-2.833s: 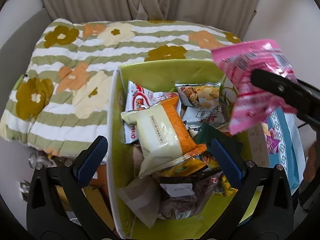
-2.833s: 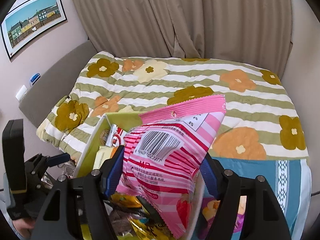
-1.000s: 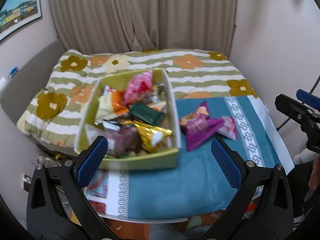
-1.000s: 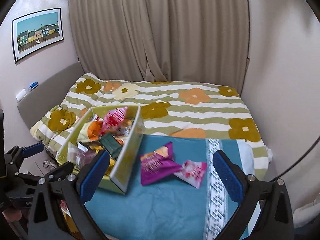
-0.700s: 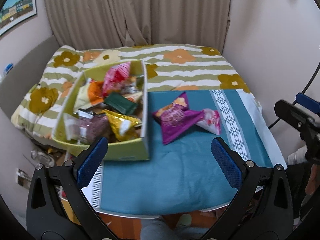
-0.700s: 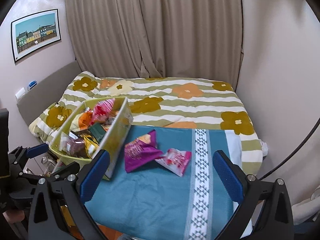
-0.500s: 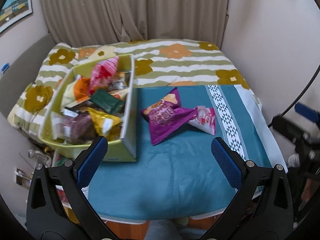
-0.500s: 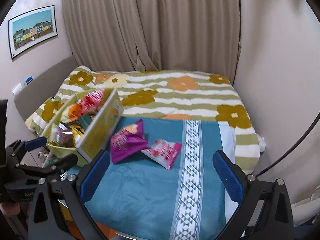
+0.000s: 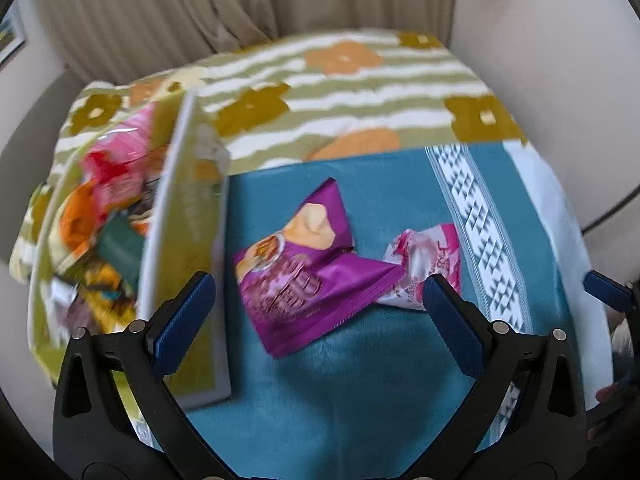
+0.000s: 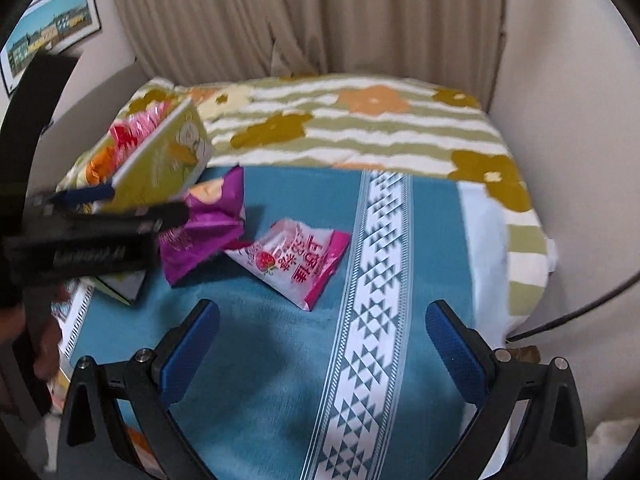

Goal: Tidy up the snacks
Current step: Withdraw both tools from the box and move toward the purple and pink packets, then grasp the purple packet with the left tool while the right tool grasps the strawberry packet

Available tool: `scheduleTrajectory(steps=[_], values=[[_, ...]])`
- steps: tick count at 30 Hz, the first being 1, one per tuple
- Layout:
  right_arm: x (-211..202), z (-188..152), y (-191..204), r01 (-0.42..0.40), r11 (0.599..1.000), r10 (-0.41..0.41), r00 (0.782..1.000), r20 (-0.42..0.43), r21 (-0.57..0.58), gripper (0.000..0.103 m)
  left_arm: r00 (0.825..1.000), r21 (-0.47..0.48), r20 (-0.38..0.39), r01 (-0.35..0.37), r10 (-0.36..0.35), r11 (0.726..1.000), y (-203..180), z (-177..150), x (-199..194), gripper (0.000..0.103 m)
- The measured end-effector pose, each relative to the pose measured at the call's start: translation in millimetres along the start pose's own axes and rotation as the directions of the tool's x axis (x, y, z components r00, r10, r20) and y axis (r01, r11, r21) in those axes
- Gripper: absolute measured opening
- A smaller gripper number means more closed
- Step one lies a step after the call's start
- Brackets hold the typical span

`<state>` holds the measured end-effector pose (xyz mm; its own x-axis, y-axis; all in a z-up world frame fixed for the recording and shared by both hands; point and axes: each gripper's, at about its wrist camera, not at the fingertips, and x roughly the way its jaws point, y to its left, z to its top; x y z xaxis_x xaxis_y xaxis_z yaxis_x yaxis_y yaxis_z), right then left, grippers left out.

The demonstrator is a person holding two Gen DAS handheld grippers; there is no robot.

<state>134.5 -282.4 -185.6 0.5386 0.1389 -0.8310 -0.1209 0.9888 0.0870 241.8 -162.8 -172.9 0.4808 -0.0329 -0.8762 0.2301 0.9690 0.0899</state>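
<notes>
A green box [image 9: 188, 216] full of snack packets stands at the left of the teal cloth; it also shows in the right wrist view [image 10: 160, 172]. A purple chip bag [image 9: 304, 276] lies to the right of the box, with a pink strawberry packet [image 9: 424, 264] touching its right end. In the right wrist view the purple bag [image 10: 204, 220] and the pink packet [image 10: 296, 256] lie ahead. My left gripper [image 9: 320, 304] is open and empty, just above the purple bag. My right gripper [image 10: 320, 332] is open and empty, short of the pink packet.
The teal cloth [image 10: 280, 380] with a white patterned band covers the table. Behind it lies a bed with a green striped flowered blanket [image 10: 360, 120]. Beige curtains hang at the back. A wall [image 10: 568, 140] is close on the right.
The right gripper let go of a pink packet into the box. Both grippers then drew back, swung right and came down closer to the purple bag and pink packet.
</notes>
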Motion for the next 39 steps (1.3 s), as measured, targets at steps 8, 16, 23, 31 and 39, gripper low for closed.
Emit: scheduleTrajectory(steps=[8, 16, 23, 31, 39], values=[[60.5, 5.9, 5.9, -0.085, 0.989, 0.075, 0.993, -0.086, -0.120, 0.102, 0.986, 0.330, -0.122, -0.065, 0.111, 0.942, -19.8, -0.7, 35.6, 0.103], [99.8, 13.9, 14.2, -0.135, 0.947, 0.104, 0.987, -0.119, -0.290, 0.102, 0.956, 0.554, -0.177, -0.100, 0.234, 0.826, -36.3, 0.6, 79.7, 0.102], [121.4, 21.4, 21.7, -0.191, 0.899, 0.143, 0.979, -0.148, -0.394, 0.102, 0.937, 0.590, -0.249, -0.053, 0.244, 0.806, -35.3, 6.0, 107.1, 0.099], [138.3, 30.8, 22.9, -0.250, 0.865, 0.192, 0.966, -0.173, -0.434, 0.102, 0.934, 0.562, -0.276, -0.035, 0.226, 0.827, -30.8, 6.8, 118.2, 0.078], [151.1, 40.5, 24.3, -0.321, 0.830, 0.257, 0.946, -0.197, -0.456, 0.102, 0.936, 0.526, -0.280, -0.036, 0.213, 0.850, -22.7, 6.6, 117.8, 0.075]])
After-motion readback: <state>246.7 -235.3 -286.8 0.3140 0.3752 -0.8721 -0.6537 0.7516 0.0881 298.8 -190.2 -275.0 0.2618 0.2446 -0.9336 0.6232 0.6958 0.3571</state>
